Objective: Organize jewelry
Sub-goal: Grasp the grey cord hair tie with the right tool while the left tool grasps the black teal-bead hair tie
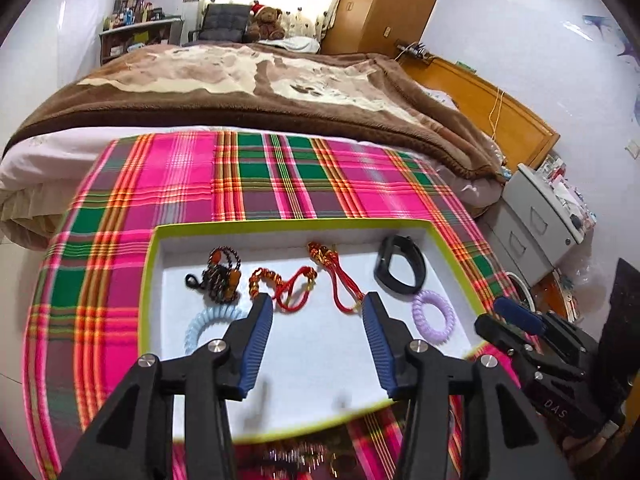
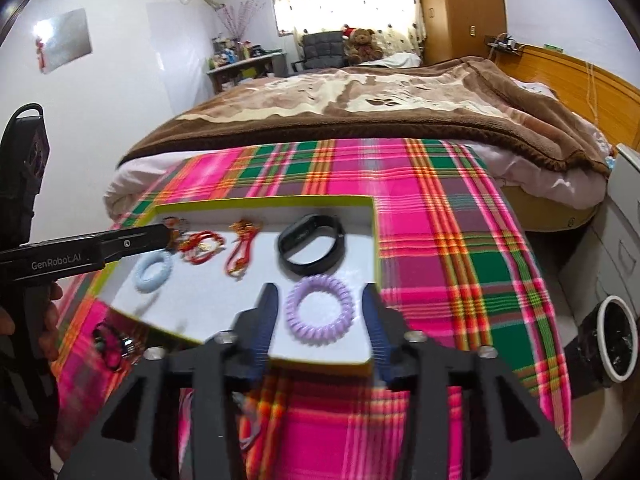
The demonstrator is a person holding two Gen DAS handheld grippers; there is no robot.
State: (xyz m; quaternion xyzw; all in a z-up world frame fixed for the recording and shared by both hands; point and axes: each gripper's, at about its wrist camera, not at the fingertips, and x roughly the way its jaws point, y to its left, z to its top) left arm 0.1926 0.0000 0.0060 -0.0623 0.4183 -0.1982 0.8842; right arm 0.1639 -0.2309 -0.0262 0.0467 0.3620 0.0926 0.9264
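A white tray with a lime-green rim (image 1: pixel 149 272) (image 2: pixel 376 240) lies on a plaid cloth. In it are a dark beaded bracelet (image 1: pixel 222 276), two red cord bracelets (image 1: pixel 286 286) (image 1: pixel 338 276), a black wristband (image 1: pixel 400 266) (image 2: pixel 312 246), a light blue coil hair tie (image 1: pixel 210 322) (image 2: pixel 152 272) and a purple coil hair tie (image 1: pixel 434 316) (image 2: pixel 320 310). My left gripper (image 1: pixel 316 300) is open and empty above the tray's middle. My right gripper (image 2: pixel 322 292) is open, its jaws on either side of the purple hair tie, not touching it.
Blurred loose jewelry lies on the plaid cloth (image 1: pixel 280 184) in front of the tray (image 1: pixel 304 460) (image 2: pixel 112 344). A bed with a brown blanket (image 1: pixel 240 80) is behind. A grey drawer unit (image 1: pixel 536 216) and a bin (image 2: pixel 614 336) stand at the right.
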